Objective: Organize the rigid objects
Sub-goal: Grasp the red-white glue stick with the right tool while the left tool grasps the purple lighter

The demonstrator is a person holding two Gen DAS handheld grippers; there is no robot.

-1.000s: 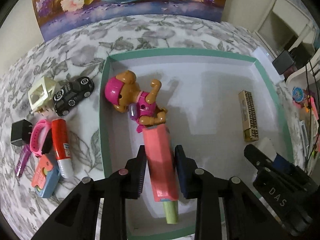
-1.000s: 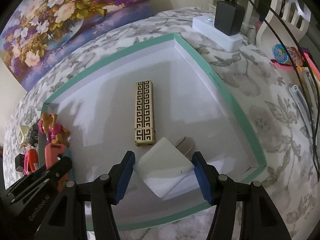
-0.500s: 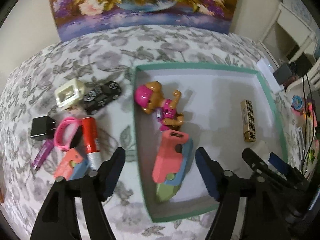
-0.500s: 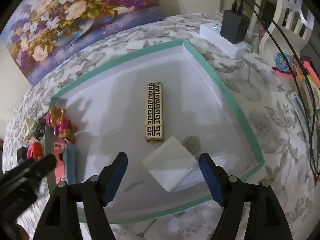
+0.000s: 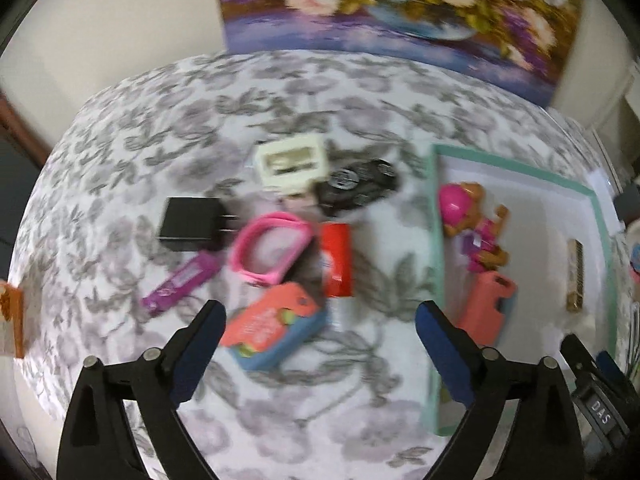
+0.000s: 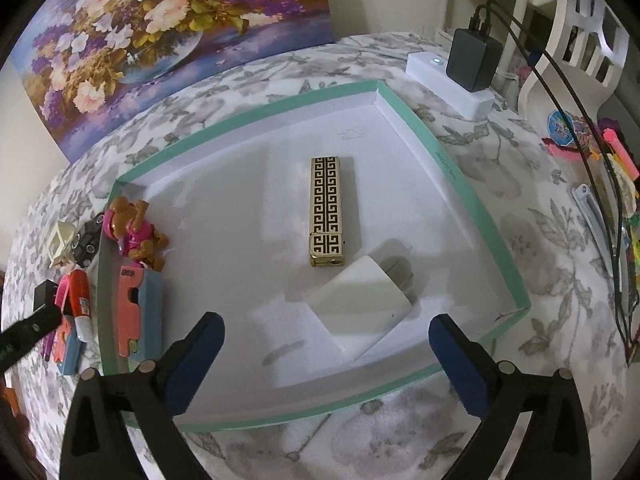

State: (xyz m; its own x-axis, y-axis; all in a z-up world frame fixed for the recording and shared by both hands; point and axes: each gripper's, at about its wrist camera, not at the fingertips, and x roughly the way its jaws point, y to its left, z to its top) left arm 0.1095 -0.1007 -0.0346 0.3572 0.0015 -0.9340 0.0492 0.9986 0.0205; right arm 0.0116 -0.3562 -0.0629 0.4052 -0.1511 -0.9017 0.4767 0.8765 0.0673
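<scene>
A white tray with a teal rim (image 6: 460, 184) holds a gold patterned box (image 6: 326, 212), a white charger (image 6: 360, 308), a pup figure (image 6: 132, 232) and a coral-and-blue toy (image 6: 136, 312). My right gripper (image 6: 326, 336) hangs over the charger, its jaws opening wide, pads clear of it. My left gripper (image 5: 320, 324) is over the table left of the tray (image 5: 434, 240), its jaws also opening and holding nothing. Under it lie a second coral-and-blue toy (image 5: 272, 328), a red glue stick (image 5: 338, 264), a pink bracelet (image 5: 270, 252) and a black charger (image 5: 192, 224).
A purple stick (image 5: 180, 284), a cream sharpener (image 5: 290, 164) and a black toy car (image 5: 358, 186) lie further out on the floral cloth. A white power strip with a black adapter (image 6: 472, 60) sits behind the tray. Cables and small clutter (image 6: 600, 184) crowd the right edge.
The left gripper let go of the coral-and-blue toy in the tray, opened and swung left over the loose items. The right gripper opened off the white charger, which stays in the tray.
</scene>
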